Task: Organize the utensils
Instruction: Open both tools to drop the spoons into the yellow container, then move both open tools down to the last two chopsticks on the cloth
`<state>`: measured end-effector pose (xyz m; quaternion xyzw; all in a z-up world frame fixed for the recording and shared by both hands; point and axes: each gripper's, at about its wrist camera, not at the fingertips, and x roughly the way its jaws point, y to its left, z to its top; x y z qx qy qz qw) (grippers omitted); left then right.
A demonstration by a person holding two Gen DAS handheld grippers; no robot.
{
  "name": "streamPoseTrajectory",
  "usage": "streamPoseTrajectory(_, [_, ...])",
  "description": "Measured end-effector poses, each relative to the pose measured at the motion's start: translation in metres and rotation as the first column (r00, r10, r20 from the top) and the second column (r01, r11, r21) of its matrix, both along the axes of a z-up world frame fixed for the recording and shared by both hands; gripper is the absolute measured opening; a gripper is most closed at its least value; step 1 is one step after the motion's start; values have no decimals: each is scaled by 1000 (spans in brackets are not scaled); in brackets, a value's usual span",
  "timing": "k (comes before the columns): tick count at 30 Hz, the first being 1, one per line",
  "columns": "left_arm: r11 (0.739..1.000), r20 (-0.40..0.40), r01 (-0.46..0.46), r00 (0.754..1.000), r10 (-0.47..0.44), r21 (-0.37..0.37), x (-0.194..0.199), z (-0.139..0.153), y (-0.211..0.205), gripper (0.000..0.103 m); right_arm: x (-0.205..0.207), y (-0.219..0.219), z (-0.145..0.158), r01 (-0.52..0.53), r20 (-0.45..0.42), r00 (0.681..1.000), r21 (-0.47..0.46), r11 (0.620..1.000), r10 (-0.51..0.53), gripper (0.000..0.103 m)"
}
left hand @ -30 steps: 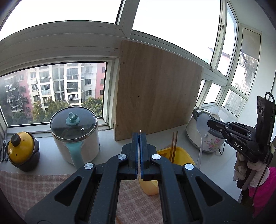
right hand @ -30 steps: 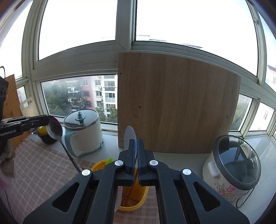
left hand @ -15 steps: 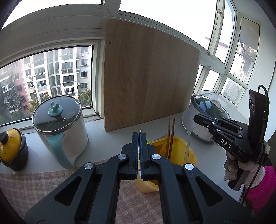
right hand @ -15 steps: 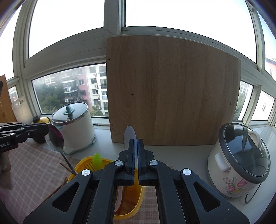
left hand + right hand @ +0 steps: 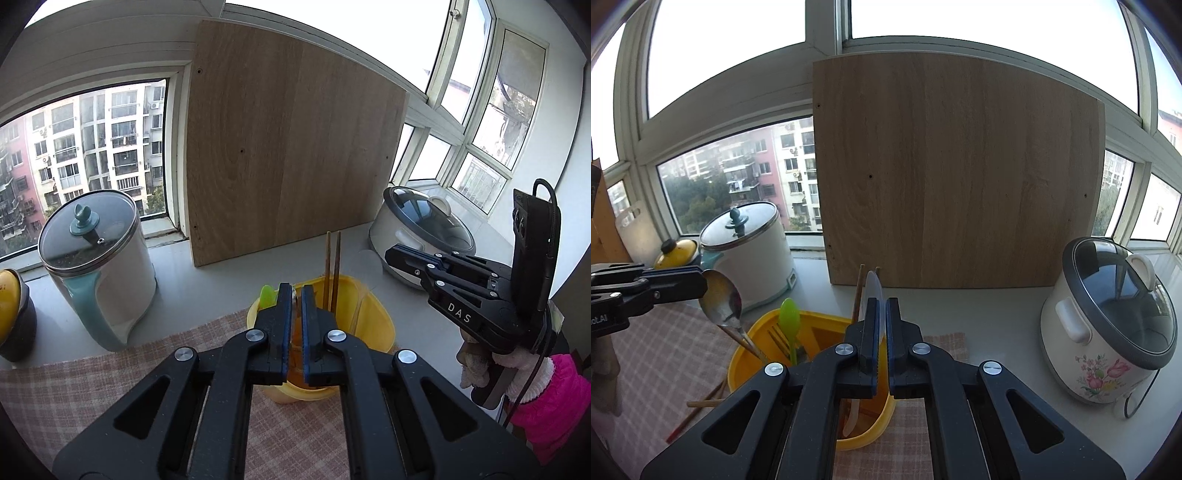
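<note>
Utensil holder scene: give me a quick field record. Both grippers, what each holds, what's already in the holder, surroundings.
left gripper: shut on metal spoon, bowl up, handle down into the holder
right gripper: shut on white spoon, handle down in the holder
yellow utensil holder: on checked cloth
in holder: green spoon, fork, chopsticks
loose item: chopsticks on the cloth, left of holder
behind: wooden board leaning on window
flanks: white pot left, rice cooker right

Bright daylight through windows (image 5: 731,74), sky blown out; fisheye bending, dark vignette at edges; focus sharp.
</note>
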<state>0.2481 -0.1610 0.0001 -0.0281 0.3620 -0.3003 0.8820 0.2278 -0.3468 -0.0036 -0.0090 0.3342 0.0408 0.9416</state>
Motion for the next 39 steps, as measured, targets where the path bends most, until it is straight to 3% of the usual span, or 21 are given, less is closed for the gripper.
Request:
streamPoseTrajectory(2, [1000,-6,-5,1000,5,-14,0,1,3,13,-3,-1,0,1,-4,1000,6,1000,-1,7])
streamPoseTrajectory(4, [1000,-6,-17,1000,17,-21,-1,3,7,25,-6,-1,1,6,-2,1000,9,1000,-6,32])
streamPoseTrajectory(6, [999,-5,-23,1000,23,-23,-2,4,10,26,-11,-1,2,7,9,1000,11,1000,-7,45])
streamPoseTrajectory(14, [999,-1,-45,999,45,-22,-15,8,24,26,-25,-2,9,14,16,1000,24,1000,-14,47])
streamPoseTrajectory(16, [998,-7,-51,999,51,-21,-18,8,27,26,-30,-1,11,11,17,1000,33,999,-11,55])
streamPoseTrajectory(22, [998,-10,-62,998,62,-2,-30,6,39,27,-45,4,15,7,23,1000,46,999,-8,63])
streamPoseTrajectory(26, [996,2,-86,996,86,21,-38,4,54,54,-55,8,16,-2,21,1000,58,998,0,73])
streamPoseTrajectory(28, [995,-1,-97,995,97,36,-40,2,63,58,-61,11,17,-5,18,1000,57,998,4,79])
streamPoseTrajectory(35, [985,-47,-145,988,149,89,-46,-20,101,58,-84,28,14,-2,35,999,24,1000,1,83])
streamPoseTrajectory(39, [981,-81,-147,984,158,127,-50,-42,115,58,-92,34,6,0,20,1000,58,998,-1,83])
